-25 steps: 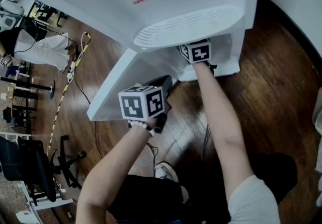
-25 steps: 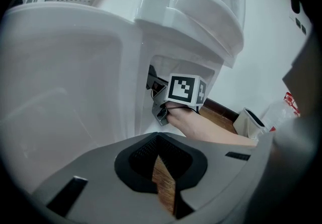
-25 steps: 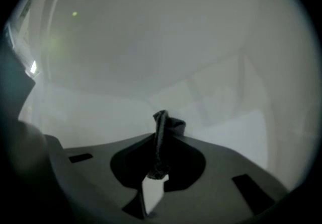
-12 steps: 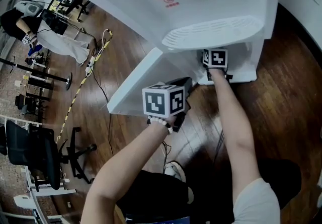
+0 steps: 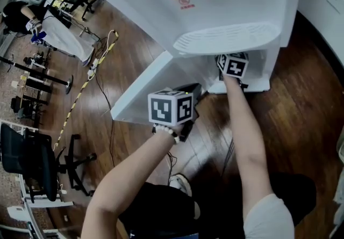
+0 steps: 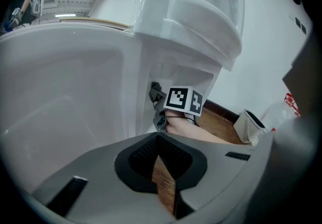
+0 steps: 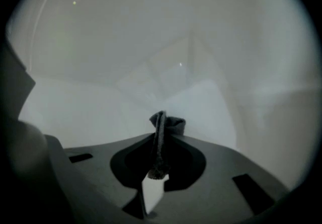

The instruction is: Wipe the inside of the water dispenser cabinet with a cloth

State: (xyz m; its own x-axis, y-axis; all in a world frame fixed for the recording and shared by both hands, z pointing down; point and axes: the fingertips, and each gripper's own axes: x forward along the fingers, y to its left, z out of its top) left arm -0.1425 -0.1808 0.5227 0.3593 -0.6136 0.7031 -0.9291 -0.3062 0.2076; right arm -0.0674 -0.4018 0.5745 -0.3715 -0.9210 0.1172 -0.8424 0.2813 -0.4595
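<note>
The white water dispenser (image 5: 215, 1) stands with its lower cabinet door (image 5: 141, 86) swung open to the left. My right gripper (image 7: 158, 140) is inside the cabinet, shut on a dark grey cloth (image 7: 169, 123) bunched between its jaws, facing the pale inner walls (image 7: 151, 67). In the head view only its marker cube (image 5: 233, 64) shows at the cabinet mouth. My left gripper (image 6: 160, 143) is shut and empty, held just outside by the open door (image 6: 65, 92); its cube (image 5: 171, 108) shows in the head view. It looks toward the right gripper's cube (image 6: 184, 100).
Wooden floor (image 5: 301, 93) surrounds the dispenser. A cable and yellow tape (image 5: 86, 79) run across the floor at left, with an office chair (image 5: 32, 163) and stands beyond. A person (image 5: 32, 15) is at the far left. A white bin (image 6: 249, 126) sits by the wall.
The head view has shifted, so the dispenser sits further right in the picture. Relative to the cabinet, both grippers stay in about the same place.
</note>
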